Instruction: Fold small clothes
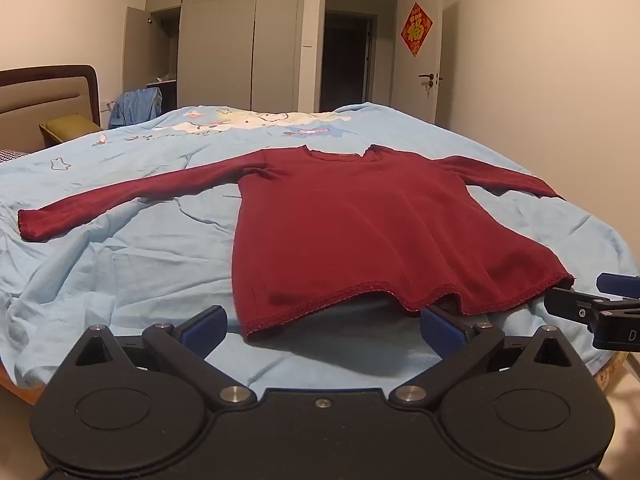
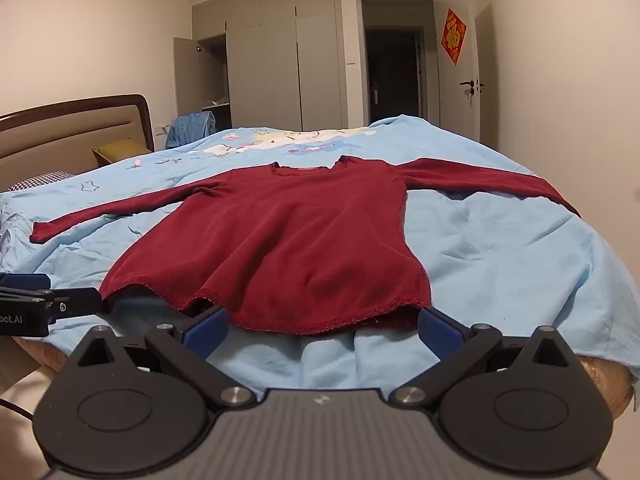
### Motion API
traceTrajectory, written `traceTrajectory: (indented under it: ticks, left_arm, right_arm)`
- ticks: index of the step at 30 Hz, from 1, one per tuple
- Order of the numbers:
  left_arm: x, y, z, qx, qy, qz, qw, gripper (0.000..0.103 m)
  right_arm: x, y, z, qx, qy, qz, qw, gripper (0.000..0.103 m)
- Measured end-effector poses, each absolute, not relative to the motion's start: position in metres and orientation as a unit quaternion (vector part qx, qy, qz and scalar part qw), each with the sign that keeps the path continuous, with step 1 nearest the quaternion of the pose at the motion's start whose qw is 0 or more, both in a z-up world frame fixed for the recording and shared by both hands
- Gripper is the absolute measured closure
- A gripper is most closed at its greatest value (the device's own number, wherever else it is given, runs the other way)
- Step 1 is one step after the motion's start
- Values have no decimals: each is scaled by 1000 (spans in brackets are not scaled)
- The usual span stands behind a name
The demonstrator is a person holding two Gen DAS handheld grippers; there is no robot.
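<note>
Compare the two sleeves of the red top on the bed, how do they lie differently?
In the left wrist view, the left sleeve lies wholly on the sheet, its cuff in plain sight; the right sleeve reaches the bed's edge, and its cuff cannot be seen. The left sleeve slopes toward the camera; the right sleeve looks shorter in view. Both are dark red, long and spread out from the top.

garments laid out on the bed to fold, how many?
1. A dark red long-sleeved top lies flat on the blue bedsheet, sleeves spread, hem toward both open grippers. The blue fabric by the wardrobe is off the bed; what it is is unclear.
</note>
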State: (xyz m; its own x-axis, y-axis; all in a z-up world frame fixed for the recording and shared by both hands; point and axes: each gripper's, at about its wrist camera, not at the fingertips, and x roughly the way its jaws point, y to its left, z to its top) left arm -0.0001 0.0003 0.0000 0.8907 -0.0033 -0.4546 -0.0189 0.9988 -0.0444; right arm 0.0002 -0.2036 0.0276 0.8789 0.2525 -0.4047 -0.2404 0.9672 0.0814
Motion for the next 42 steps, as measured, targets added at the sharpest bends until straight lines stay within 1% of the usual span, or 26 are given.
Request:
traceTrajectory:
  ticks: [42]
  left_arm:
    - [1,2,-2,-26,233,-4,972,1]
  right_arm:
    - [-1,-205,25,12,214,129,968,0]
